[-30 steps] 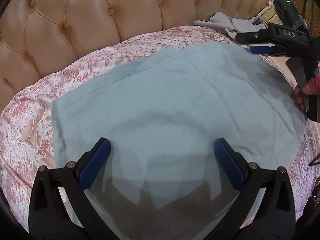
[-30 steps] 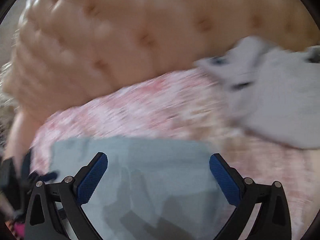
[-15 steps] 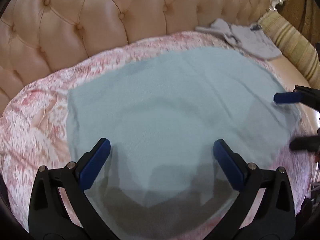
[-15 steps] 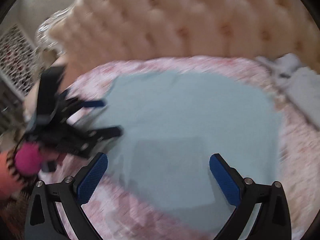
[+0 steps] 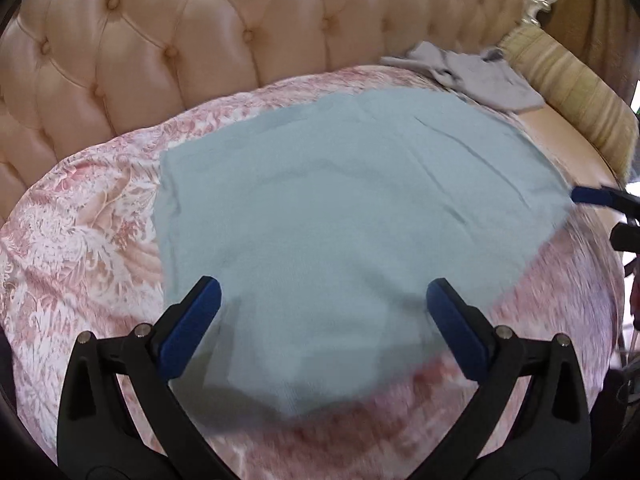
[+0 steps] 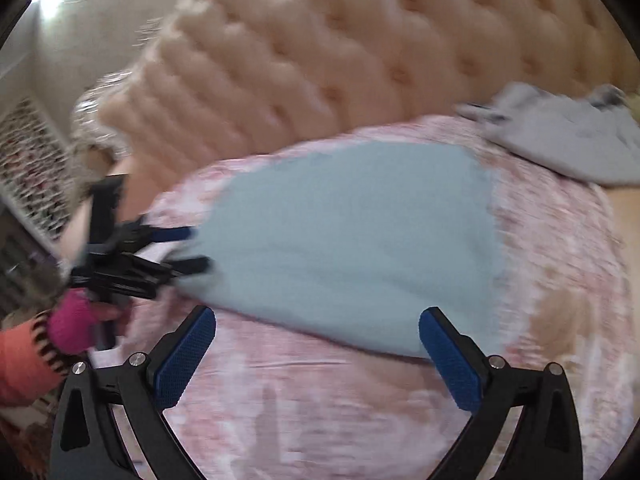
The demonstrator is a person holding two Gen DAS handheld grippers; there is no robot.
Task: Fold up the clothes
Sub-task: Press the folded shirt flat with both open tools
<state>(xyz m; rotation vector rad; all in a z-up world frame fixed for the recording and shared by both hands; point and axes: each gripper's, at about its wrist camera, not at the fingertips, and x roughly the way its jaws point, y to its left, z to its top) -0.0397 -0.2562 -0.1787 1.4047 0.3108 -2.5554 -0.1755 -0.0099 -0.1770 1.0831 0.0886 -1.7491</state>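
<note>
The light-blue garment (image 5: 340, 216) is shown spread flat on the pink bedspread (image 5: 80, 248), no fold yet made, with the left gripper (image 5: 324, 312) and right gripper (image 6: 318, 344) held wide and empty at its 6 o'clock edge.

The left black two-finger gripper with blue ribbed pads (image 5: 323, 308) points forward, its jaws spread wide with nothing between them. From the right wrist view it shows at the left side, gripped by a hand in a bright pink glove (image 6: 74, 322) with an orange sleeve (image 6: 22, 364) behind it; that view is blurred, so the exact finger placement is hard to read. The right black two-finger gripper with blue ribbed pads (image 6: 318, 344) likewise has its jaws spread wide and empty, levelled forward
</note>
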